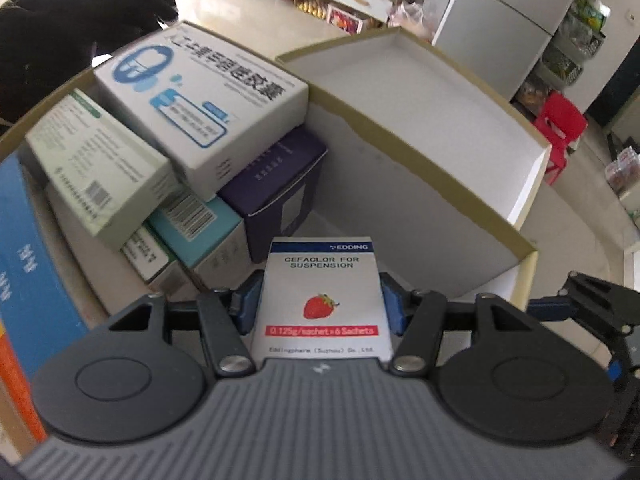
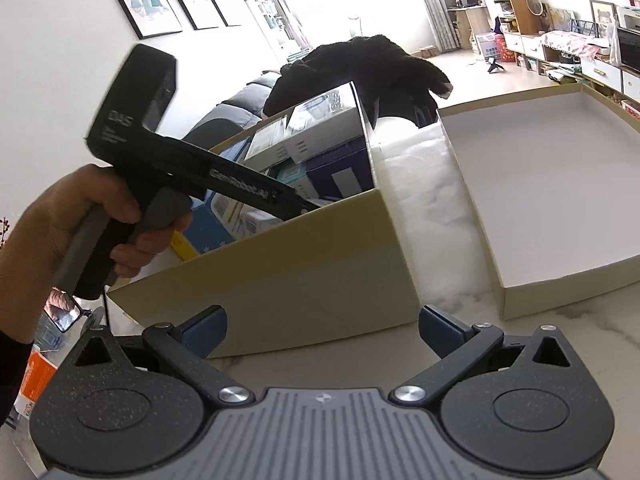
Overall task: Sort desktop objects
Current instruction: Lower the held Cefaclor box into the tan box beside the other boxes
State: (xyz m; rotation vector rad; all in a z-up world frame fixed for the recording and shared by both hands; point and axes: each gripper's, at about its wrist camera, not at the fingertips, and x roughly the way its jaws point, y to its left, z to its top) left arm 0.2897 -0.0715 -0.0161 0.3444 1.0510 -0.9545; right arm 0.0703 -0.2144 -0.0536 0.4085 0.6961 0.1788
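My left gripper (image 1: 320, 304) is shut on a white Cefaclor box (image 1: 322, 300) with a strawberry picture, held inside the tan cardboard box (image 1: 520, 276) of medicine cartons. Piled in it are a white-and-blue carton (image 1: 200, 104), a pale green carton (image 1: 96, 168), a purple carton (image 1: 280, 184) and a teal carton (image 1: 200, 224). In the right wrist view my right gripper (image 2: 322, 332) stands open with nothing between its fingers, just in front of the cardboard box's near wall (image 2: 280, 280). A hand (image 2: 80, 224) holds the left gripper's body (image 2: 192, 176), which reaches down into that box.
An empty white-lined box lid (image 2: 560, 200) lies to the right on the marble tabletop (image 2: 432, 208). A black garment (image 2: 360, 68) sits behind the box. A blue carton (image 1: 28, 272) lines the box's left side. The right gripper's tip (image 1: 592, 304) shows at the left wrist view's right edge.
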